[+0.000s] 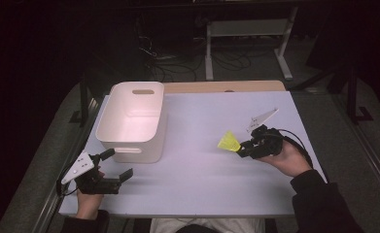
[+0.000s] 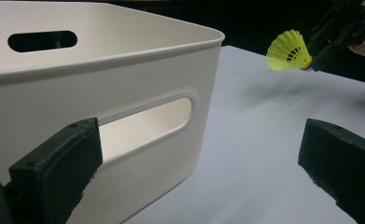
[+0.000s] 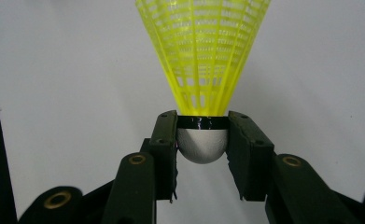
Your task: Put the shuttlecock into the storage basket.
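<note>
Black right hand-held gripper (image 3: 202, 135) clamping rounded white cork of yellow mesh shuttlecock (image 3: 203, 51), left hand-held gripper (image 2: 194, 172) wide open

High view: fixed overhead at the near edge, facing forward and down, whole pale table (image 1: 197, 194) in frame.

Left gripper view: low at table level, close beside the white plastic handled bin (image 2: 101, 84), facing right across the table.

Right gripper view: close-up, angled down at the tabletop.

All three share the yellow mesh-skirted plastic shuttlecock (image 1: 229, 142) (nearest in the right gripper view).
</note>
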A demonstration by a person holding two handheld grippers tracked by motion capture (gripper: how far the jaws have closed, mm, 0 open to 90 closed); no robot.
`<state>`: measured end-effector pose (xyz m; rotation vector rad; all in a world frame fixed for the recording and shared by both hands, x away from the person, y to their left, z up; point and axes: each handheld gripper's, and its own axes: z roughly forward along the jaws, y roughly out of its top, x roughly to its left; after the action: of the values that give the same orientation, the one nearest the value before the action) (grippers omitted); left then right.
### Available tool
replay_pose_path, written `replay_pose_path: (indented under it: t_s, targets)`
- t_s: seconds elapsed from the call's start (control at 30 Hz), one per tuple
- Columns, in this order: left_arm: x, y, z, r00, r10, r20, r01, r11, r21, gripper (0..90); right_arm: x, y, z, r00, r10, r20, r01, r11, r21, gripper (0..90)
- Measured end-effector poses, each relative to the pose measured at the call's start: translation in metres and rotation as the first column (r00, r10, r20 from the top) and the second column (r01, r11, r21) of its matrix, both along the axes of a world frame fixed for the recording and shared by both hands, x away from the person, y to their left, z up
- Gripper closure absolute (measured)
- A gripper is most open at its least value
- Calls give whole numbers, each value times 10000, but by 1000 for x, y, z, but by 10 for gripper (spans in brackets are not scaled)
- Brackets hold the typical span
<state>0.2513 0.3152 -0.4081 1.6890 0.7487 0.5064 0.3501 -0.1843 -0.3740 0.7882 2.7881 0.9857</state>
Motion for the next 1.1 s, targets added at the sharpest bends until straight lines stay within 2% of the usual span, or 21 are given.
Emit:
replay_pose_path:
  t_s: [0.37, 0.47, 0.7, 1.1]
  targets:
    - [0, 0, 0, 10000, 12, 0, -12, 10000, 18, 0, 3, 4, 16, 9998, 78, 157, -78, 10000, 3, 633]
    - [0, 0, 0, 10000, 9, -1, -9, 10000, 19, 0, 3, 9, 23, 9994, 229, 257, -226, 9997, -98, 633]
    - [0, 0, 0, 10000, 12, -3, -12, 10000, 11, 0, 7, 17, 40, 9981, 361, 498, -362, 9993, 6, 633]
    - [0, 0, 0, 10000, 7, -5, -7, 10000, 8, 0, 15, 27, 53, 9965, 514, 655, -520, 9986, 76, 633]
